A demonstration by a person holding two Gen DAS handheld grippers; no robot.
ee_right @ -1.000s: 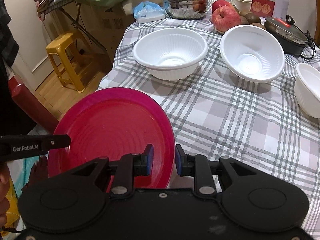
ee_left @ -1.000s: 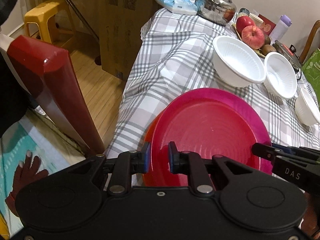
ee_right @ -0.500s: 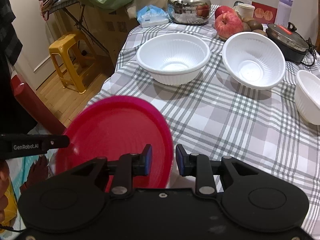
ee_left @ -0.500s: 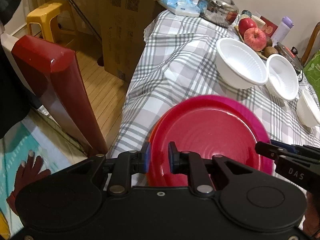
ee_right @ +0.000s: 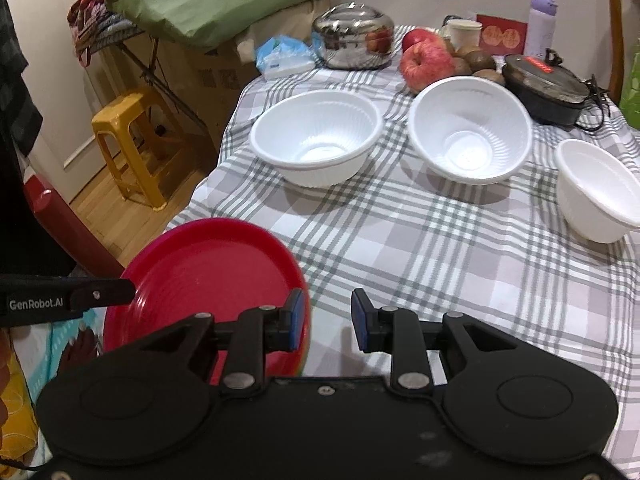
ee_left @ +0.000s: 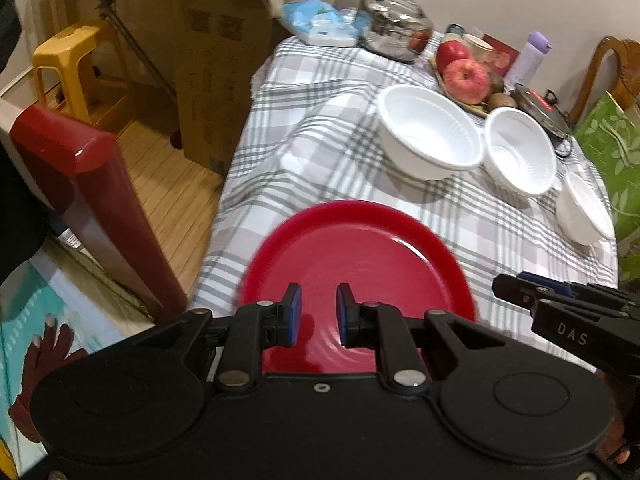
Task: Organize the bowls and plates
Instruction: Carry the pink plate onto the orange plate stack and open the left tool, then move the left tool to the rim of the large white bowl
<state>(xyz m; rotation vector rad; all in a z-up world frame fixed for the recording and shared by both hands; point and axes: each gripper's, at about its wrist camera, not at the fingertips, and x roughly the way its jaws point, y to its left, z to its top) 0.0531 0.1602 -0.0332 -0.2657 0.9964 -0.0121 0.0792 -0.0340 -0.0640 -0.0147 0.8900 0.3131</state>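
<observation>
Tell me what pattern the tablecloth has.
The tablecloth is a grey and white plaid check, clearest in the right wrist view.

Setting: a lived-in home dining area. A table (ee_right: 440, 248) under a grey plaid cloth stands ahead of the jaws. Beyond them, at the far end, sit apples (ee_right: 424, 62), a steel pot (ee_right: 352, 42), a tissue pack (ee_right: 284, 58) and an electric cooker (ee_right: 544, 88). To the left of the jaws are a wood floor (ee_left: 168, 176), a yellow plastic stool (ee_right: 132, 140), cardboard boxes (ee_left: 216, 56) and a rack with clothes (ee_right: 100, 28).
</observation>
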